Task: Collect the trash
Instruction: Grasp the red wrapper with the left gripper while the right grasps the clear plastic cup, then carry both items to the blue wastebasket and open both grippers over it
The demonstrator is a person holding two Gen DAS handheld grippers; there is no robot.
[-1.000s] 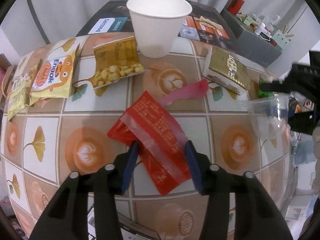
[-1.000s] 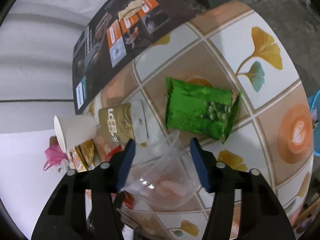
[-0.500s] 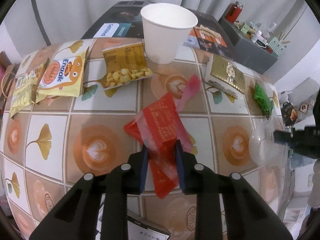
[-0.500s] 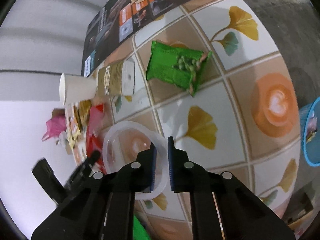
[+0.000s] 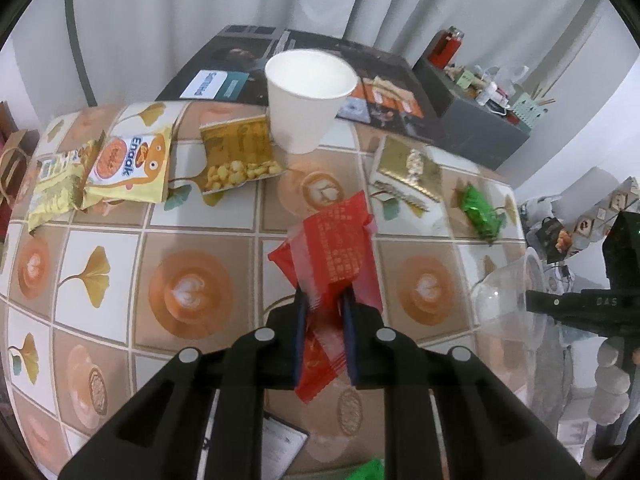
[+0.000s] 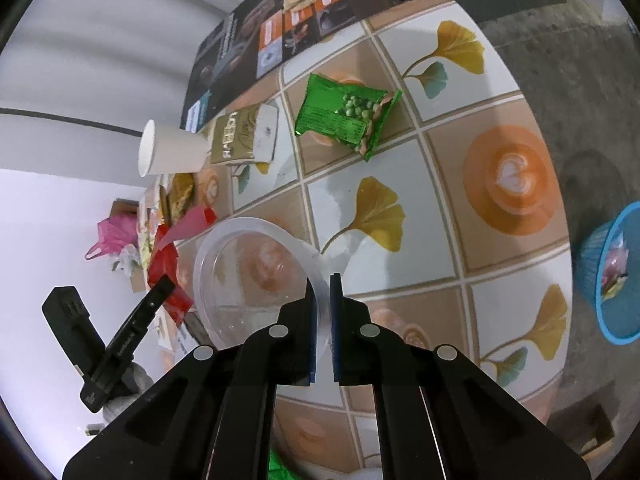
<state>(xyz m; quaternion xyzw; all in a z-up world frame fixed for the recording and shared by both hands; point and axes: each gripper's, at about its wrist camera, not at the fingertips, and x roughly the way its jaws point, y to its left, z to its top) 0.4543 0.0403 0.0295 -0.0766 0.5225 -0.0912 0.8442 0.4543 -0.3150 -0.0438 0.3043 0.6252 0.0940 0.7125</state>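
A red snack wrapper [image 5: 336,248] hangs lifted a little above the tiled table [image 5: 100,240]. My left gripper [image 5: 324,300] has its jaws closing on the wrapper's lower half, pads pressing the foil. My right gripper [image 6: 323,284] is shut on the rim of a clear plastic cup [image 6: 248,264], which it holds tilted over the table's near right part. In the left wrist view that cup [image 5: 504,308] shows at the right edge. The right wrist view shows the left gripper [image 6: 164,284] with the red wrapper [image 6: 164,264] at the left.
On the table lie a white paper cup [image 5: 310,96], yellow snack bags [image 5: 132,164], a gold peanut bag [image 5: 236,152], a gold box [image 5: 408,172] and a green pea bag [image 6: 344,116]. A blue basket [image 6: 612,276] stands on the floor beyond the table's edge.
The left jaws closed on the red wrapper and raised it off the table. The right jaws closed on the clear cup's rim and carried it away from the green bag.
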